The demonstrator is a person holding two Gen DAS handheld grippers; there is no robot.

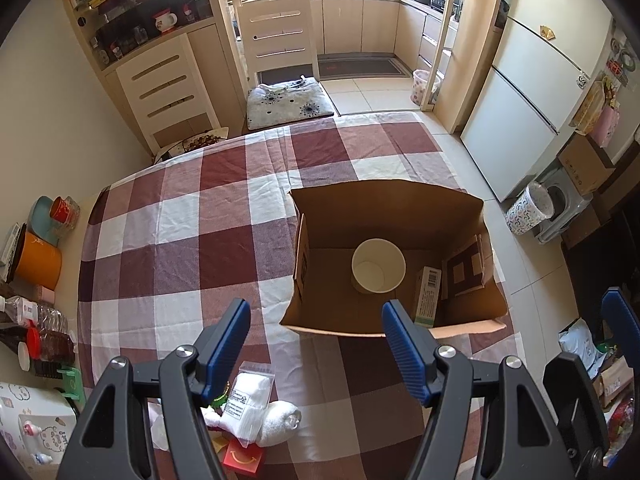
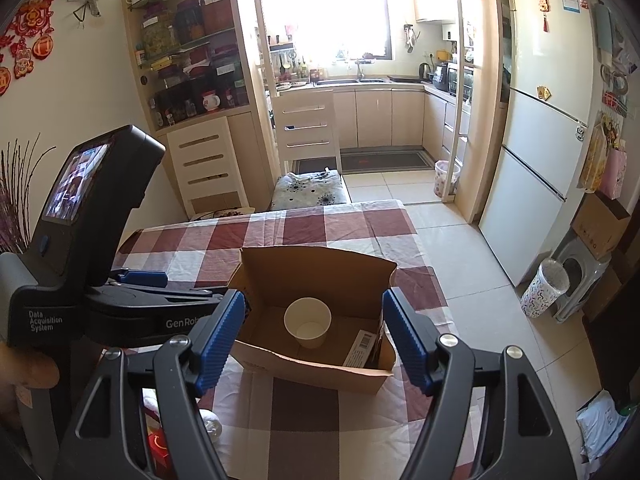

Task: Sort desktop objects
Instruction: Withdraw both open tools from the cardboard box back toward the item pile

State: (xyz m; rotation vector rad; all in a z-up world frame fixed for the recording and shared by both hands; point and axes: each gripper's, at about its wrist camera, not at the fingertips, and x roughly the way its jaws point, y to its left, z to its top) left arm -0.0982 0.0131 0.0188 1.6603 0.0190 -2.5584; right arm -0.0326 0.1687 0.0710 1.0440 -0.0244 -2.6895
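Brown cardboard box (image 1: pixel 394 216) stands open on the checked worktop (image 1: pixel 180 216), its flaps up; inside sit an upright white paper cup (image 1: pixel 378 266) and a small green-and-white carton (image 1: pixel 427 296) by the right wall. Near the worktop's front edge lie a bagged white cloth (image 1: pixel 250 404) and a red packet (image 1: pixel 244 458). Left gripper (image 1: pixel 316 344) and right gripper (image 2: pixel 314 340) both hover with jaws spread wide, holding nothing.

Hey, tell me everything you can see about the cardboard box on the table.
The cardboard box is plain brown corrugated board, open on top with its flaps standing up or bent outward. It rests on the checked tablecloth near the table's right edge. Inside, a white paper cup stands upright and looks empty, and beside it a small light green carton with a barcode leans in the corner. Neither gripper touches the box.
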